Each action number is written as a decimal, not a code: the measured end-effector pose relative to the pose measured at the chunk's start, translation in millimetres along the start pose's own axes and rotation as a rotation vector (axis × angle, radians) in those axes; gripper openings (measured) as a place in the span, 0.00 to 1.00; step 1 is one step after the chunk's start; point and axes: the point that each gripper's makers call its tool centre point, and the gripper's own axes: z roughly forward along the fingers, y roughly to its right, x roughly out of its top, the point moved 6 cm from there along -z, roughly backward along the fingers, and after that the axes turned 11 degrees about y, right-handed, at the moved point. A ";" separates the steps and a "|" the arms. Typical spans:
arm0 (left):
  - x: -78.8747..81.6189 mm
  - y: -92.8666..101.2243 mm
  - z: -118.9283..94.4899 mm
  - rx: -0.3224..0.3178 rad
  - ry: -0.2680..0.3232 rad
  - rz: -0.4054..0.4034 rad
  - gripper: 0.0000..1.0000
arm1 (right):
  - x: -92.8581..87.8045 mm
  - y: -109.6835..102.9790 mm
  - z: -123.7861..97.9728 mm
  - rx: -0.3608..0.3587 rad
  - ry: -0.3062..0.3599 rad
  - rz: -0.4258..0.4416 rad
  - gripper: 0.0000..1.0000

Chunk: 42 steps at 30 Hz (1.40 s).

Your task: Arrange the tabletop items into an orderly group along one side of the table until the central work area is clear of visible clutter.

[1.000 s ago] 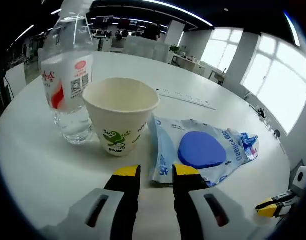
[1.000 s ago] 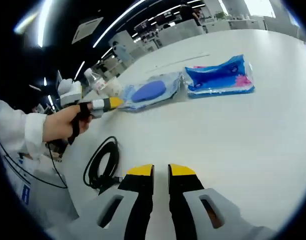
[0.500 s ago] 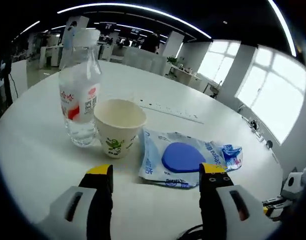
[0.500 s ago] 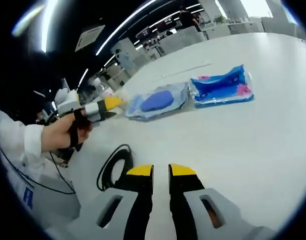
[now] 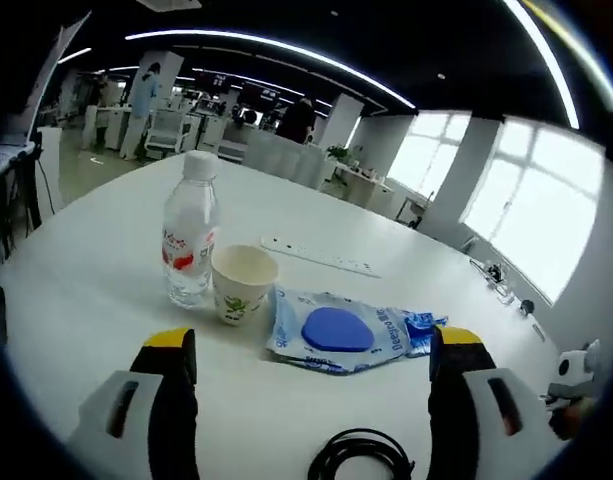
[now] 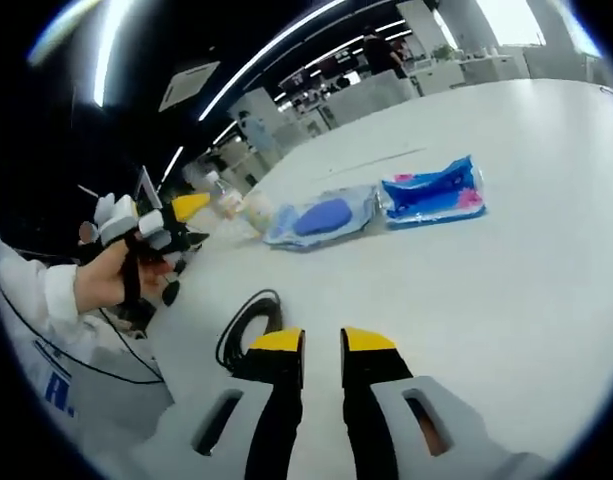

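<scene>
Hovering, left tongs (image 5: 311,345) gape wide; right tongs (image 6: 321,342) seemingly closed.

Our left tongs (image 5: 311,345) carry 2 pale grey fingers with black inner faces, yellow tips and a dark slot in each grey shell. Our right tongs (image 6: 321,340) are built the same, grey shells with slots, black inner sides and 2 yellow tips. In the right gripper view our hand (image 6: 111,280) is crossed by a black strap, and our arm wears a white sleeve (image 6: 31,320) with a turned cuff and a small blue mark lower down.
</scene>
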 end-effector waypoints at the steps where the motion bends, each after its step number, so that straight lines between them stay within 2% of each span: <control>1: 1.1 1.7 -6.2 -0.003 0.005 0.004 1.00 | -0.2 0.9 -3.9 -0.006 0.004 0.006 0.12; 5: 4.4 2.3 -27.5 -0.014 0.026 -0.016 1.00 | -2.9 1.8 -12.0 -0.008 -0.002 0.002 0.12; 11: 3.8 -1.3 -62.8 -0.021 0.020 0.050 1.00 | -4.6 -7.8 -17.2 0.027 -0.007 -0.012 0.13; 15: -0.1 -9.1 -84.5 -0.033 -0.012 0.094 1.00 | -7.4 -14.4 -20.1 0.035 -0.001 0.007 0.13; 20: 3.3 -14.5 -108.6 -0.031 -0.001 0.130 1.00 | -15.2 -22.7 -22.4 0.054 -0.020 0.002 0.14; 23: 5.4 -12.3 -123.2 -0.044 -0.006 0.201 1.00 | -17.3 -27.0 -24.2 0.063 -0.030 -0.003 0.14; 28: 5.1 -18.1 -142.6 -0.049 0.011 0.199 1.00 | -19.5 -31.1 -24.6 0.076 -0.045 -0.016 0.15; 35: -11.1 -31.9 -171.6 -0.043 0.003 0.192 1.00 | -19.4 -37.5 -20.9 0.084 -0.067 -0.038 0.17; 40: -22.8 -30.5 -173.4 -0.059 -0.042 0.251 1.00 | -19.8 -41.3 -15.2 0.093 -0.092 -0.052 0.17; 42: -27.8 -32.0 -174.5 -0.059 -0.053 0.242 1.00 | -18.8 -43.8 -13.1 0.096 -0.100 -0.055 0.17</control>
